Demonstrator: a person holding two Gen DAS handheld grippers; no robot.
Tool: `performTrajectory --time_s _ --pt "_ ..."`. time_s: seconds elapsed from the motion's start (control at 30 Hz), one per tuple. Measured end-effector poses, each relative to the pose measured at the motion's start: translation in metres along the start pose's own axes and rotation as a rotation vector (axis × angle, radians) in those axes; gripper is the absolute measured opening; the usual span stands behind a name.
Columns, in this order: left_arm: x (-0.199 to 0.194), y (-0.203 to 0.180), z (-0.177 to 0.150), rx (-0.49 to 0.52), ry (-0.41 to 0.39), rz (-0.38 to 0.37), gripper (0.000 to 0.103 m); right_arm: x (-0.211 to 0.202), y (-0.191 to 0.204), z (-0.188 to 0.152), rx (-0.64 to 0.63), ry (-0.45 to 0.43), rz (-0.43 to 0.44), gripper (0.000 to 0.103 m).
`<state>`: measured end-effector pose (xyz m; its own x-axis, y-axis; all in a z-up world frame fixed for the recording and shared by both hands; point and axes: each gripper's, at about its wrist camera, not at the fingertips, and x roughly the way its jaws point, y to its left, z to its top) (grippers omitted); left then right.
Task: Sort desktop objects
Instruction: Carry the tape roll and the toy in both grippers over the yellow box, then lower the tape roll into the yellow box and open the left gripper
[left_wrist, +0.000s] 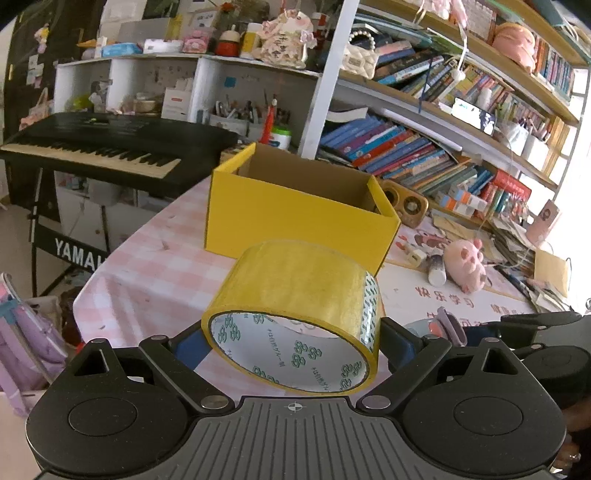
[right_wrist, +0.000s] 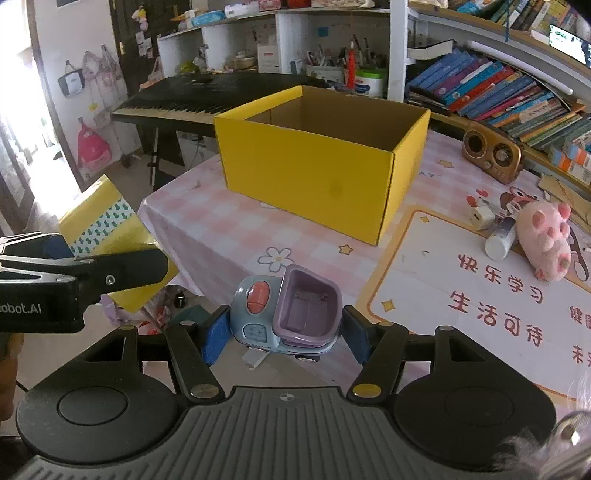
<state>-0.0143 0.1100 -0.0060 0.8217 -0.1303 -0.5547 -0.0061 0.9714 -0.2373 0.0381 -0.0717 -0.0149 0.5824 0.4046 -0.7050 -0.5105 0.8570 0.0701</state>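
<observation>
Left gripper (left_wrist: 291, 345): jaws clamped on yellow tape roll (left_wrist: 299, 314), held above table's near edge. Right gripper (right_wrist: 284, 334): jaws clamped on toy truck (right_wrist: 286, 317). Yellow box (right_wrist: 321, 162): open, near table's far-left corner. Advice: carry each over the rim before releasing.

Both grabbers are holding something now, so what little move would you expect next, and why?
Probably carry the tape forward over the open yellow box and let go. The left gripper is clamped on the roll, raised off the table, with the box just ahead. The right gripper grips a toy car, likely next.
</observation>
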Motion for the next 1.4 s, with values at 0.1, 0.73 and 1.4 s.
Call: performTrajectory --time_s 0.1,0.73,1.4 --pt "-0.002 0.004 0.000 -0.008 0.000 0.003 0.096 0.002 0.003 0.002 -0.009 0.007 0.008 0.062" --pt "-0.002 0.010 0.052 -0.093 -0.125 0.020 0.096 0.014 -0.001 0.059 -0.040 -0.062 0.104 0.062" --pt "0.101 -0.004 0.171 -0.009 -0.217 0.042 0.096 0.062 -0.069 0.205 -0.231 -0.242 0.111 0.062"
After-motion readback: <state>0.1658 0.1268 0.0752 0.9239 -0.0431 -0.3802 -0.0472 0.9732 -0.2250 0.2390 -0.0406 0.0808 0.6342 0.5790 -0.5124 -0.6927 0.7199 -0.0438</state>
